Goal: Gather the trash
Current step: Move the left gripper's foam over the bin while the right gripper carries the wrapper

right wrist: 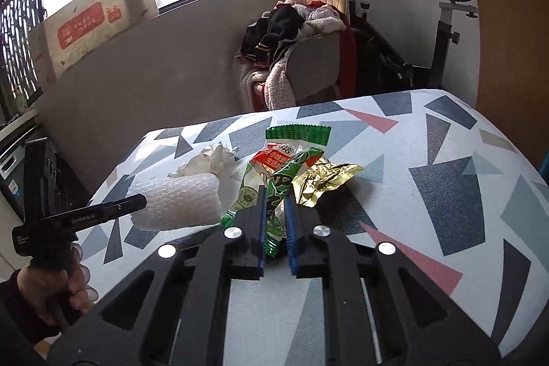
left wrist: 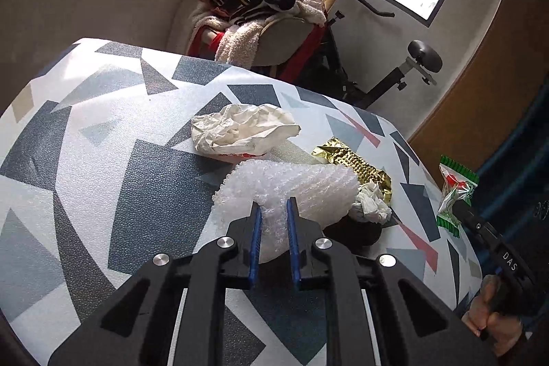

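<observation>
On the patterned table point(left wrist: 103, 160) lies a pile of trash. My left gripper point(left wrist: 273, 206) is shut on a wad of white bubble wrap point(left wrist: 308, 187), pinched between the blue pads. Behind it lie a crumpled white paper bag point(left wrist: 240, 129), a gold foil wrapper point(left wrist: 357, 163) and a white tissue point(left wrist: 372, 204). My right gripper point(right wrist: 275, 194) is shut on a green and red snack wrapper point(right wrist: 291, 156), which stands up between its fingers above the gold foil wrapper point(right wrist: 326, 177). In the right wrist view the left gripper point(right wrist: 137, 203) holds the bubble wrap point(right wrist: 178, 204) at the left.
Beyond the table's far edge stand a chair heaped with clothes point(left wrist: 260, 9) and an exercise bike point(left wrist: 405, 71). A wooden door point(left wrist: 487, 91) is on the right. A cardboard box point(right wrist: 89, 23) leans at the window. A person's hands hold both gripper handles.
</observation>
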### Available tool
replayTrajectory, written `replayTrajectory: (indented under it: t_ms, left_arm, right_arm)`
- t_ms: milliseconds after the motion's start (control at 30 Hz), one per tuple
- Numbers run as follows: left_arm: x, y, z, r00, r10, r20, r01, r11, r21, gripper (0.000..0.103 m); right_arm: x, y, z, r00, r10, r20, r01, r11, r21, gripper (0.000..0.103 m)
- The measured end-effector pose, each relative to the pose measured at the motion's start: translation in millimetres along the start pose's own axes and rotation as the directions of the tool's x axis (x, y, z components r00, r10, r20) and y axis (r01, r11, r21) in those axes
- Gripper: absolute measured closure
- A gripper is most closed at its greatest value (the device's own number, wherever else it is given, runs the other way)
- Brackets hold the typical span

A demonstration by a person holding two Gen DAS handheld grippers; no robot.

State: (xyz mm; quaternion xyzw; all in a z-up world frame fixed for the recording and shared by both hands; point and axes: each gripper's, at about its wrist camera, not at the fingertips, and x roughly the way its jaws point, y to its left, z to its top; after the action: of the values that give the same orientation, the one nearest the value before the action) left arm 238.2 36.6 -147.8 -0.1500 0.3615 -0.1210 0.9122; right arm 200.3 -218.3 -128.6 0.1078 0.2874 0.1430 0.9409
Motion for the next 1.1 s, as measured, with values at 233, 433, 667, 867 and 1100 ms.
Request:
replayTrajectory:
  t_ms: [233, 433, 667, 867, 1100]
  left_arm:
    - [-63.8, -4.1, -16.0, 0.999, -0.047, -0.009, 0.048, 0.996, 0.073, 0.089]
    - [-104.6, -3.4, -53.8, 0.997, -0.062, -0.055, 0.067, 0.994, 0.092, 0.089]
    - [-145.8, -8.7, -110.4, 0.995, -0.065, -0.082, 0.072, 0.993, 0.093, 0.089]
    - [-163.6, -24.6, -155.1, 0.989, -0.061, -0.131, 0.082, 0.983, 0.163, 0.089]
    - [-166.6, -35.6, -191.8, 0.981, -0.058, -0.186, 0.098, 0.973, 0.209, 0.088]
  right_arm:
    - [-38.4, 15.2, -9.5, 1.0, 0.011, 0.025, -0.01, 1.0, -0.014, 0.09]
    - [-68.4, 33.4, -27.2, 1.0, 0.025, 0.017, -0.025, 0.999, -0.032, 0.09]
    - [-101.0, 56.9, -56.3, 1.0, 0.017, -0.001, -0.017, 0.996, -0.091, 0.09]
    - [-120.7, 68.6, -79.8, 0.999, 0.025, -0.022, -0.028, 0.993, -0.116, 0.09]
    - [-132.8, 72.5, -93.6, 0.999, 0.025, -0.034, -0.029, 0.99, -0.135, 0.09]
